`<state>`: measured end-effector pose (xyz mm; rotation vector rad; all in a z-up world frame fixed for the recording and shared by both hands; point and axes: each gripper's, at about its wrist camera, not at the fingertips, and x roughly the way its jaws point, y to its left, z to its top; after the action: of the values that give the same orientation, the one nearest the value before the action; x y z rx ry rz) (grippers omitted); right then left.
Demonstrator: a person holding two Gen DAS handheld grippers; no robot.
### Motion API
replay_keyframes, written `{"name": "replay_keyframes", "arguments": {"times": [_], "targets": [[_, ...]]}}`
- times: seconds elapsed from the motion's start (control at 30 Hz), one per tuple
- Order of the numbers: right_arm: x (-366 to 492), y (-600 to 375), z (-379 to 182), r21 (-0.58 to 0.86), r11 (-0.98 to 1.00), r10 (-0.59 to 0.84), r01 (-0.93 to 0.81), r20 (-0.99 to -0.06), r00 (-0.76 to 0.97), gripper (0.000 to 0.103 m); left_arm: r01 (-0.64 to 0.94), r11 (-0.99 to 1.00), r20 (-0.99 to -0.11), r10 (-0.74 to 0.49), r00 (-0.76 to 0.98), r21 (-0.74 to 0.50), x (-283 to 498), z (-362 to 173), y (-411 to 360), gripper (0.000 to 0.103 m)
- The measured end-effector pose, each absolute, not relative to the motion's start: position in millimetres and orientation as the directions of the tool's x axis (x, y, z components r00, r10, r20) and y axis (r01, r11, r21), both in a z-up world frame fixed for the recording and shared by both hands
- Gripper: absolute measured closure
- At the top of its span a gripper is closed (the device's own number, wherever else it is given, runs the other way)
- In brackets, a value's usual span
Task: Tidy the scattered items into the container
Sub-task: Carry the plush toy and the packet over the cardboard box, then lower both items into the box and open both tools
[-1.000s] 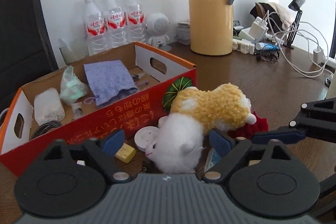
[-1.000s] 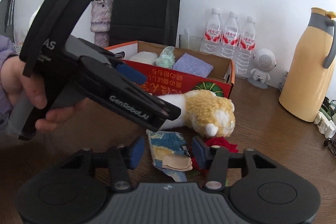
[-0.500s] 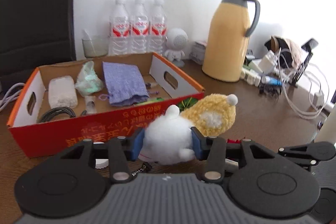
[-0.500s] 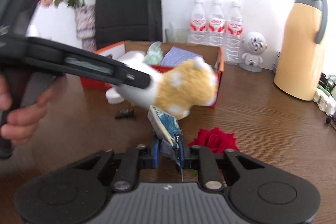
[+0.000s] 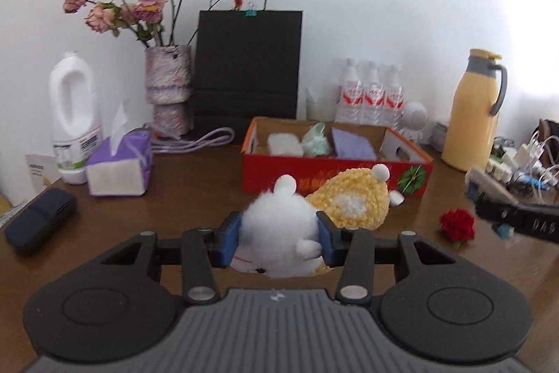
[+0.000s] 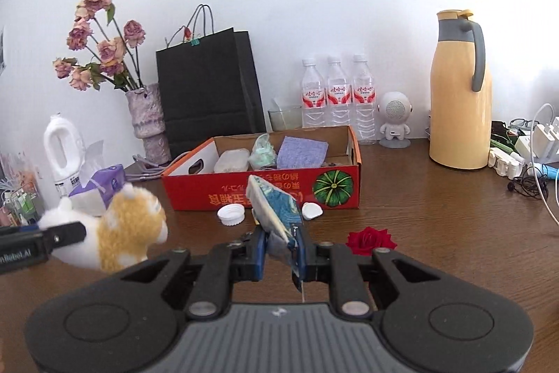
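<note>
We've got L gripper (image 5: pixel 277 242) clamped on plush (image 5: pixel 279 233), R gripper (image 6: pixel 281 249) pinching packet (image 6: pixel 274 212), both near box (image 6: pixel 265 194).

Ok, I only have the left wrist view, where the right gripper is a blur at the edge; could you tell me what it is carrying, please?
Observer: The right gripper has just closed its fingers on a blue-and-cream packet.
Operator: Thank you. Does the plush toy hide anything from me that still needs tidying?
Observer: Yes, a white bottle cap lies on the table just in front of the red box.
</note>
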<state>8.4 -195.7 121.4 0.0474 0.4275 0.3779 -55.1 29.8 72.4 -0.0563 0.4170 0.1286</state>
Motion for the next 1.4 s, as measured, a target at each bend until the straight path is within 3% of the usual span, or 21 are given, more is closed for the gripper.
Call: {"name": "replay_keyframes", "arguments": {"times": [0.2, 0.37, 0.57, 0.73, 0.9, 1.1, 1.27, 1.4], "targets": [[-42, -197, 106, 0.051, 0.905, 0.406, -0.422, -0.400, 0.822, 0.086, -0.172, 0.985, -0.421, 0.146, 0.895, -0.023, -106, 53, 38, 0.057], [-53, -203, 105, 0.028, 0.919, 0.369, -0.394, -0.417, 0.831, 0.086, -0.170, 0.985, -0.378, 0.152, 0.913, -0.013, -106, 63, 36, 0.058], [0, -206, 135, 0.011, 0.925, 0.354, -0.381, -0.392, 0.849, 0.086, -0.110, 0.993, -0.279, 0.115, 0.953, 0.033, -48, 93, 36, 0.057], [82, -214, 172, 0.023, 0.927, 0.352, -0.375, -0.400, 0.846, 0.086, -0.083, 0.989, -0.239, 0.111, 0.965, 0.125, 44, 132, 53, 0.057], [171, -205, 196, 0.000, 0.923, 0.341, -0.385, -0.464, 0.817, 0.086, 0.006, 0.988, -0.376, 0.053, 0.925, 0.153, 145, 146, 68, 0.056], [267, -179, 179, -0.001, 0.915, 0.322, -0.404, -0.602, 0.731, 0.086, 0.045, 0.992, -0.550, 0.025, 0.835, 0.114, 216, 119, 79, 0.056], [323, -133, 142, -0.078, 0.919, 0.217, -0.386, -0.718, 0.662, 0.086, 0.018, 0.970, -0.525, 0.115, 0.843, 0.242, 244, 83, 58, 0.056], [342, -99, 111, -0.138, 0.886, 0.179, -0.442, -0.779, 0.601, 0.086, 0.059, 0.964, -0.535, 0.093, 0.840, 0.260, 254, 63, 49, 0.054]]}}
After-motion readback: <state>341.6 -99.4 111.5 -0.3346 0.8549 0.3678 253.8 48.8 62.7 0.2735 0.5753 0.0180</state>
